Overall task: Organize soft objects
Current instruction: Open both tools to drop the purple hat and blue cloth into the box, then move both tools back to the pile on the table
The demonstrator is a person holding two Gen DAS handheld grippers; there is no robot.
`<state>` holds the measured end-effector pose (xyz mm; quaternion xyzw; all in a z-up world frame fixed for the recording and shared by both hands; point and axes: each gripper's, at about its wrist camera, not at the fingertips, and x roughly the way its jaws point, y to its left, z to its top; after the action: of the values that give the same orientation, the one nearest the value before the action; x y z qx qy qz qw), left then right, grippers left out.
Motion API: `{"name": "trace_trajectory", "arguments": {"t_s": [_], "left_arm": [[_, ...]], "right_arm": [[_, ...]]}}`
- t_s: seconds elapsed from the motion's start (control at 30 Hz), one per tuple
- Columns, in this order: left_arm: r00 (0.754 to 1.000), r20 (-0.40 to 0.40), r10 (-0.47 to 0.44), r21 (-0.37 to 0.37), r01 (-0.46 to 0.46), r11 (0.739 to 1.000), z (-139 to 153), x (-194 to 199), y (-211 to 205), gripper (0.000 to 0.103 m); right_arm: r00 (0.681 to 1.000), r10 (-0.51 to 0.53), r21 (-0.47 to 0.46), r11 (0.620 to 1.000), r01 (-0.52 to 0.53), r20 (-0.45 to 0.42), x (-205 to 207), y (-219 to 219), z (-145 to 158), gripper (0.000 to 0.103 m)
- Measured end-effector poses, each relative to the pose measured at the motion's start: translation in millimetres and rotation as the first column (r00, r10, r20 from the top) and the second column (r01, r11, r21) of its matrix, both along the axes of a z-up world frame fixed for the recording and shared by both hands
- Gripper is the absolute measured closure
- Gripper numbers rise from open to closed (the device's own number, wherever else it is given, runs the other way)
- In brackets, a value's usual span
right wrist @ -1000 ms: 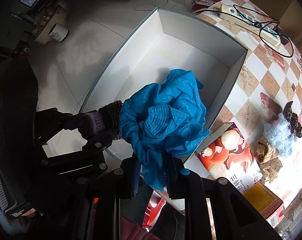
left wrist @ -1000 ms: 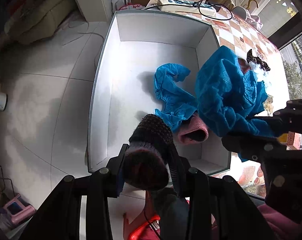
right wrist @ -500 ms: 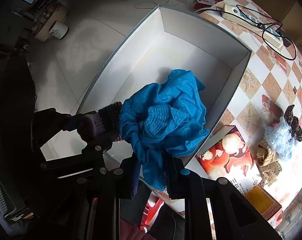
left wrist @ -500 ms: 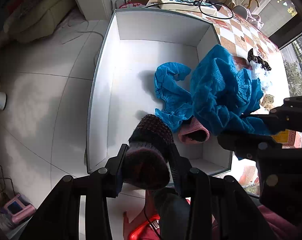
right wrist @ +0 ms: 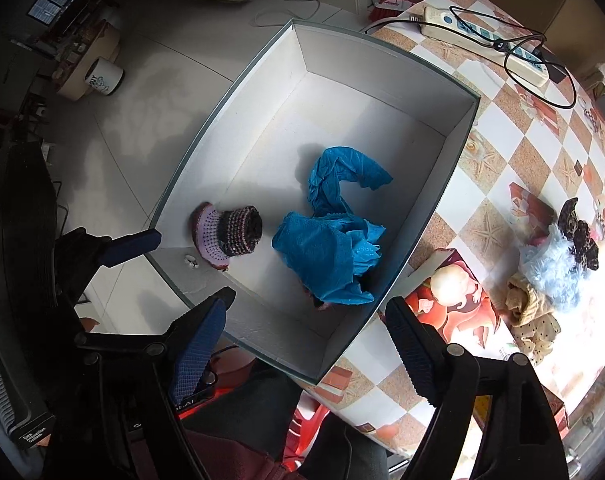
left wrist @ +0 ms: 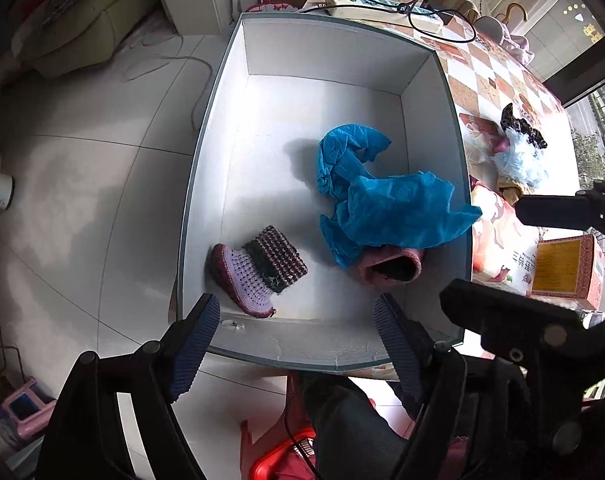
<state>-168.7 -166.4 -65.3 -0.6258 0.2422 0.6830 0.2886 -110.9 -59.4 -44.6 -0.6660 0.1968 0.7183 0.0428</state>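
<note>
A white open box [left wrist: 326, 64] [right wrist: 382, 76] sits at the table's edge. Inside lie a knitted purple and dark sock [left wrist: 258, 270] [right wrist: 228, 236], two blue cloths [left wrist: 398, 212] [right wrist: 326, 248] and a pink knitted sock [left wrist: 390, 270] partly under the blue cloth. My left gripper [left wrist: 294, 336] is open and empty above the box's near wall. My right gripper [right wrist: 306, 340] is open and empty above the box's near corner; it also shows in the left wrist view [left wrist: 550, 264].
On the checkered table [right wrist: 502, 128] lie a light blue fluffy item [right wrist: 550, 268], a dark patterned cloth [right wrist: 578, 232], a beige dotted cloth [right wrist: 534, 316], printed cartons [right wrist: 458, 304] and a power strip [right wrist: 486, 44]. A mug [right wrist: 104, 78] stands on the tiled floor.
Both grippers opened. The knitted sock dropped from the left gripper and the blue cloth from the right gripper; both now lie in the box.
</note>
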Motion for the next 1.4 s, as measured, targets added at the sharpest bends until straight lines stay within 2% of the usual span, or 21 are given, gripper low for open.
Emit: {"name": "trace_trajectory", "arguments": {"t_s": [0.1,0.13,0.17,0.33,0.57,1.4], "left_arm": [[1.0,-0.016,0.008,0.003,-0.008,1.0,2,0,-1,0.012],[1.0,-0.017,0.009,0.001,-0.009,1.0,2,0,-1,0.012],[1.0,-0.014,0.013,0.0,-0.013,1.0,1,-1,-2,0.011],[0.999,-0.021,0.026,-0.018,-0.027,0.999,0,-2,-3,0.011],[0.997,-0.078,-0.012,-0.031,0.009,0.999,6,4,2,0.011],[0.992,-0.105,-0.071,-0.054,0.065,0.996,10,11,18,0.011]], "right_arm": [[1.0,-0.007,0.003,1.0,0.007,0.018,0,1,-2,0.012],[0.999,-0.017,0.005,1.0,0.017,0.028,0,2,-3,0.003],[0.999,-0.026,0.01,1.0,0.026,0.033,1,4,-5,0.0],[0.998,-0.043,0.017,0.999,0.042,0.042,5,6,-5,0.0],[0.999,-0.036,0.033,0.999,0.034,0.034,4,4,-2,0.0],[0.997,-0.076,0.02,0.997,0.075,0.029,13,15,0,0.0]]}}
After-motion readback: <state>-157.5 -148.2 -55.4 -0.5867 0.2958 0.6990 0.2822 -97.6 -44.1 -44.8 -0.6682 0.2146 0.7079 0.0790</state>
